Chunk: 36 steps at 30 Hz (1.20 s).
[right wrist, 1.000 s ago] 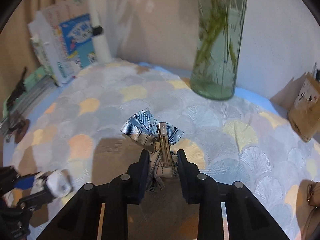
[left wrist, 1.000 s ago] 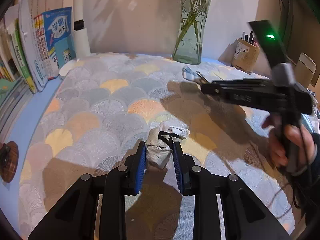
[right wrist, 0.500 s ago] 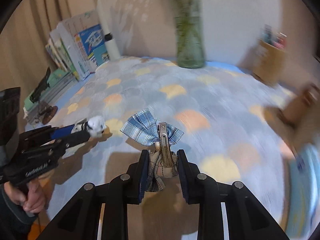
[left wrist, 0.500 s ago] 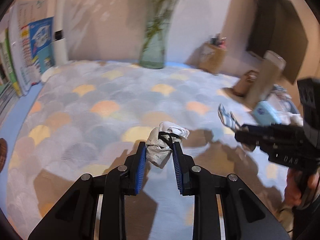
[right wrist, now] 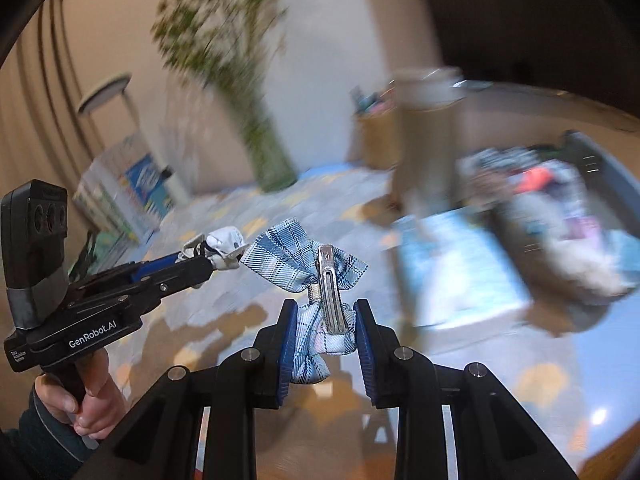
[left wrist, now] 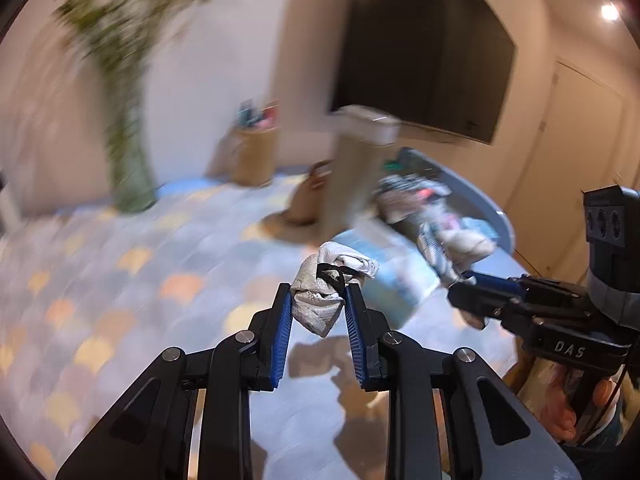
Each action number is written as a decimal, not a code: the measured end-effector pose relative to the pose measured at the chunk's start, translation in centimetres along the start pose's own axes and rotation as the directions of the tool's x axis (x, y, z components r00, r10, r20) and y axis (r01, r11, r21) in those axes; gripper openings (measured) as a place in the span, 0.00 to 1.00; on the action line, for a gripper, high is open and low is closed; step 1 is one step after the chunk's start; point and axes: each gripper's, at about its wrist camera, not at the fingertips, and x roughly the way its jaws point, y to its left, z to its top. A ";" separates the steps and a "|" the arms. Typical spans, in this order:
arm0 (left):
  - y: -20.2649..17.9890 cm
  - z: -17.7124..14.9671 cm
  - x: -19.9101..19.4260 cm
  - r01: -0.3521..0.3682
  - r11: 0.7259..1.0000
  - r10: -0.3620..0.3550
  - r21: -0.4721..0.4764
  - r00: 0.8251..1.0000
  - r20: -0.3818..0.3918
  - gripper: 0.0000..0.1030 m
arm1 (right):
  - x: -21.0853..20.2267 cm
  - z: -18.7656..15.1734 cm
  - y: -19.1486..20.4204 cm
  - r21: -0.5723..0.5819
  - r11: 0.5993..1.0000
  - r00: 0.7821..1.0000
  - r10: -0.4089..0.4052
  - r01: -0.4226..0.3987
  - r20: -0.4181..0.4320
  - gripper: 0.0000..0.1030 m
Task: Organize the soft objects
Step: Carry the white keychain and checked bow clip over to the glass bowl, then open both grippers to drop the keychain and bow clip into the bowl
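**Both grippers carry a soft item above the table**

The left gripper (left wrist: 318, 312) holds a white crumpled cloth with a black band (left wrist: 328, 284) between its blue pads, lifted above the patterned tablecloth (left wrist: 120, 280). The right gripper (right wrist: 325, 338) is closed on a blue plaid bow with a metal clip (right wrist: 308, 272), also in the air. A grey bin (right wrist: 612, 176) with mixed soft things stands at the right, blurred. A glass vase (left wrist: 130, 176) stands by the wall.
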 end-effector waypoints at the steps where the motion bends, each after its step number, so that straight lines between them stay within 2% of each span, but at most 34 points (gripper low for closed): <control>1: -1.0 0.7 0.4 0.014 1.000 -0.014 0.015 1.000 0.001 0.23 | -1.3 0.3 -1.0 0.012 1.000 0.999 -0.021 0.020 0.027 0.27; 6: -6.5 4.7 3.6 0.092 0.992 -0.092 0.086 0.996 -0.008 0.23 | -6.3 2.0 -6.9 0.114 0.987 0.984 -0.129 0.115 0.125 0.27; 9: -9.6 6.9 6.4 0.140 0.984 -0.138 0.112 0.990 -0.027 0.23 | -8.4 3.1 -11.0 0.184 0.965 0.965 -0.213 0.185 0.150 0.27; 12: -11.8 8.6 9.3 0.150 0.980 -0.145 0.129 0.988 -0.046 0.23 | -9.6 4.5 -15.1 0.266 0.935 0.946 -0.284 0.237 0.156 0.27; 17: -14.0 10.4 13.9 0.170 0.979 -0.159 0.113 0.982 -0.103 0.23 | -8.7 7.0 -20.7 0.379 0.882 0.932 -0.344 0.279 0.116 0.27; 22: -15.9 11.5 17.2 0.160 0.977 -0.143 0.141 0.982 -0.125 0.23 | -6.4 9.1 -23.7 0.441 0.844 0.926 -0.371 0.306 0.066 0.27; 24: -16.6 11.7 18.1 0.160 0.976 -0.141 0.150 0.982 -0.129 0.24 | -5.6 9.5 -24.6 0.463 0.830 0.926 -0.375 0.312 0.047 0.34; 25: -17.1 11.8 18.8 0.170 0.972 -0.149 0.161 0.979 -0.139 0.35 | -5.0 9.8 -25.2 0.477 0.824 0.929 -0.368 0.307 0.037 0.39; 26: -17.6 11.8 19.3 0.179 0.967 -0.151 0.178 0.975 -0.162 0.45 | -4.4 10.0 -25.8 0.490 0.821 0.936 -0.352 0.293 0.029 0.49; 27: -18.0 11.6 19.6 0.176 0.964 -0.141 0.198 0.974 -0.180 0.59 | -4.0 10.0 -26.3 0.499 0.820 0.941 -0.337 0.281 0.022 0.53; 28: -18.0 11.3 19.7 0.170 0.963 -0.133 0.209 0.975 -0.179 0.64 | -3.6 9.9 -26.8 0.510 0.814 0.946 -0.325 0.276 0.007 0.53; 30: -18.3 10.5 19.5 0.186 0.958 -0.148 0.217 0.972 -0.180 0.64 | -3.4 9.3 -27.0 0.511 0.807 0.943 -0.331 0.296 -0.024 0.53; 33: -18.2 9.9 18.9 0.211 0.956 -0.169 0.204 0.964 -0.204 0.64 | -3.9 8.5 -26.5 0.484 0.818 0.941 -0.338 0.312 -0.037 0.53; 36: -17.8 9.7 16.9 0.219 0.954 -0.182 0.205 0.966 -0.183 0.64 | -4.8 7.9 -25.8 0.473 0.823 0.940 -0.340 0.314 -0.032 0.53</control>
